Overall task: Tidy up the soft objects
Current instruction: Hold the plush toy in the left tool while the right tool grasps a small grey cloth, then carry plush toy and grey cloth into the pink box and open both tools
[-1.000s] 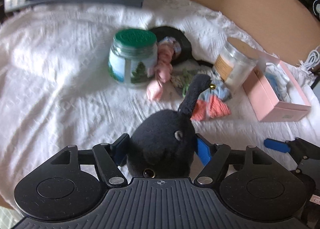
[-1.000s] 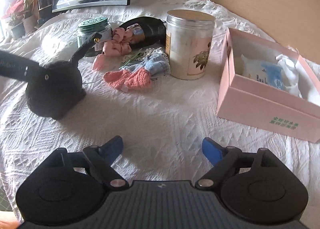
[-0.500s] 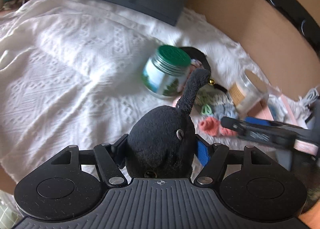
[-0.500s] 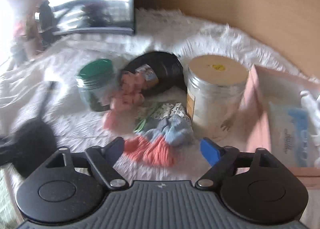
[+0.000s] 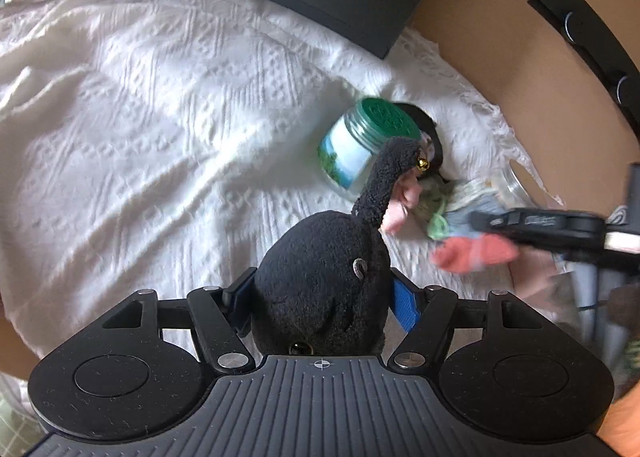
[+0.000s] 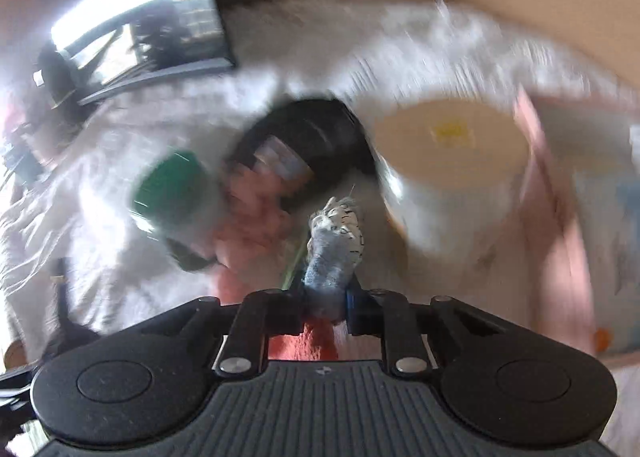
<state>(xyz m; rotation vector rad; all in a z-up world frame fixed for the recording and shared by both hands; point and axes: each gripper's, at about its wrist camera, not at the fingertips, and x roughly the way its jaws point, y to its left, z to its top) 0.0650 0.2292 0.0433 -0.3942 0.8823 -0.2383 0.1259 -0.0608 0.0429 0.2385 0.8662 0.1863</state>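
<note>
Left gripper (image 5: 320, 297) clamped on black plush (image 5: 324, 297), held over white cloth (image 5: 140, 117), squeezed at body; light, squashy, thin tail (image 5: 384, 181) floppy so grip the bulk. Right gripper (image 6: 326, 307) pinched on sock (image 6: 332, 257) mid-length, near tan-lid jar (image 6: 452, 161); limp, light, ends will dangle, view blurred

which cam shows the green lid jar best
The left wrist view. There the green-lidded jar is fairly sharp, with its lid and scenic label readable, partly hidden by the black plush toy. In the right wrist view it is only a motion-blurred green smear.
</note>
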